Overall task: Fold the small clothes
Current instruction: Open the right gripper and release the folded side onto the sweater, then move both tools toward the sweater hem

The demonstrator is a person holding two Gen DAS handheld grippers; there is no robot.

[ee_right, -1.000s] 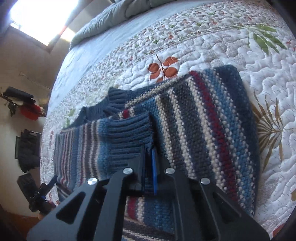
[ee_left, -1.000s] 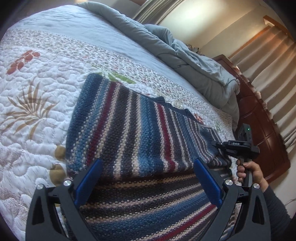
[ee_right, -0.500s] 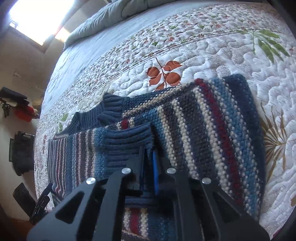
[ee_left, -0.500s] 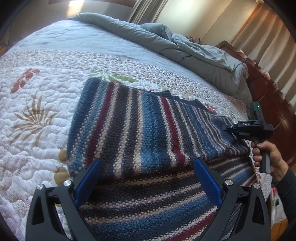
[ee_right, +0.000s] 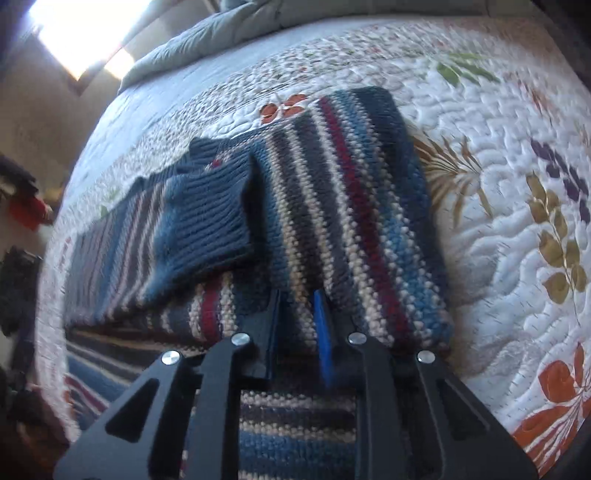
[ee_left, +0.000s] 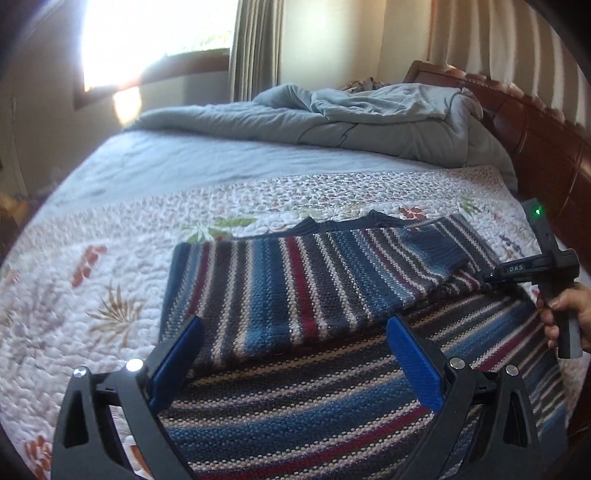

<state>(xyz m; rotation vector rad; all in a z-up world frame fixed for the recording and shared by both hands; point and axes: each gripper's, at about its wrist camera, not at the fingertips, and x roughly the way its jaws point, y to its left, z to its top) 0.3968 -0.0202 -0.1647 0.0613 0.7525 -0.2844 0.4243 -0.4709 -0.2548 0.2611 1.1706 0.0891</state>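
Left gripper (ee_left: 291, 354): fingers set wide apart, blue pads facing inward, nothing between them, hovering over the near part of the striped sweater (ee_left: 303, 288).

Right gripper (ee_right: 295, 314): fingers a narrow gap apart, having just been opening; the knit lies below and between the tips, but the pads do not press on it. In the left wrist view this gripper appears at the far right, its handle held in the person's hand (ee_left: 569, 314), a green light on its body.

Sweater: knit, stripes of blue, navy, dark red, grey and cream. It lies flat on the quilt (ee_left: 92, 295), partly folded, with one striped panel laid over the lower layer. A ribbed blue cuff (ee_right: 207, 218) rests on top of the fold, left of the right gripper's tips.

Quilt: white, stitched, printed with leaves and flowers; it covers the near half of the bed.

Beyond: plain pale blue sheet (ee_left: 177, 162), then a rumpled grey-blue comforter (ee_left: 351, 114) bunched by the wooden headboard (ee_left: 535, 140). Farthest: curtains (ee_left: 255, 48) and a bright window (ee_left: 155, 33).
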